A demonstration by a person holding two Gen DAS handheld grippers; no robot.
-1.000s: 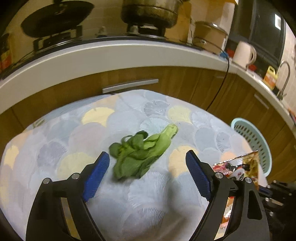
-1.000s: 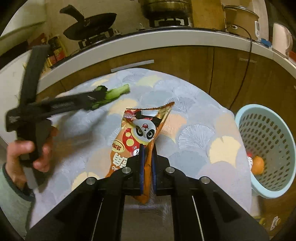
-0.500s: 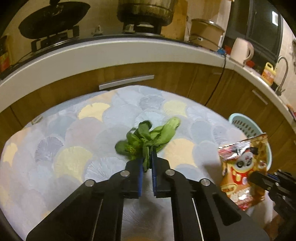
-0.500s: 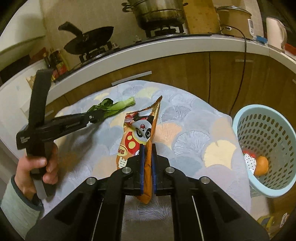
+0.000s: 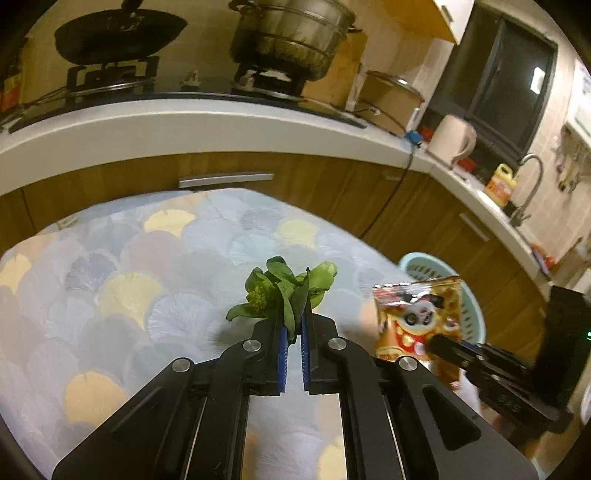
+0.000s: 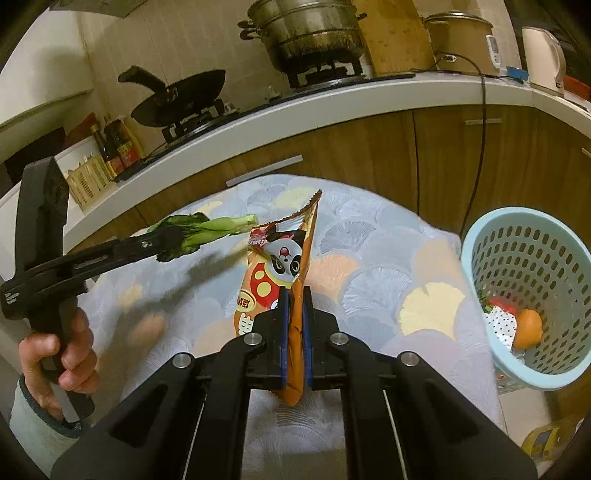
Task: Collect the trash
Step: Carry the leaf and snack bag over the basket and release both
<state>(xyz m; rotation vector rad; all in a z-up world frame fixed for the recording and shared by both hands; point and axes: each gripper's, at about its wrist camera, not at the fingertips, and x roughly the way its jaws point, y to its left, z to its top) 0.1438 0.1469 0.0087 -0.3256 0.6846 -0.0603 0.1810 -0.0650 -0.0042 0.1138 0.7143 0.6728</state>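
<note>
My left gripper (image 5: 293, 326) is shut on a bunch of green leafy vegetable (image 5: 284, 290) and holds it above the patterned tablecloth (image 5: 129, 280). In the right wrist view the same gripper (image 6: 168, 242) holds the greens (image 6: 207, 230) in the air at the left. My right gripper (image 6: 294, 306) is shut on an orange panda snack bag (image 6: 280, 258), lifted off the table. The bag (image 5: 417, 317) also shows at the right of the left wrist view. A light blue perforated basket (image 6: 524, 258) stands low to the right of the table, with an orange and other scraps inside.
A wooden cabinet front (image 6: 369, 144) and white counter (image 5: 184, 122) run behind the table. On the counter stand a wok (image 6: 181, 99), a steel pot (image 6: 314, 33), a kettle (image 5: 448, 142) and bottles (image 6: 114, 147). A black cord (image 6: 480, 122) hangs down the cabinet.
My left gripper closed on the greens and lifted them off the cloth. My right gripper raised the snack bag higher and both views pulled up from the table.
</note>
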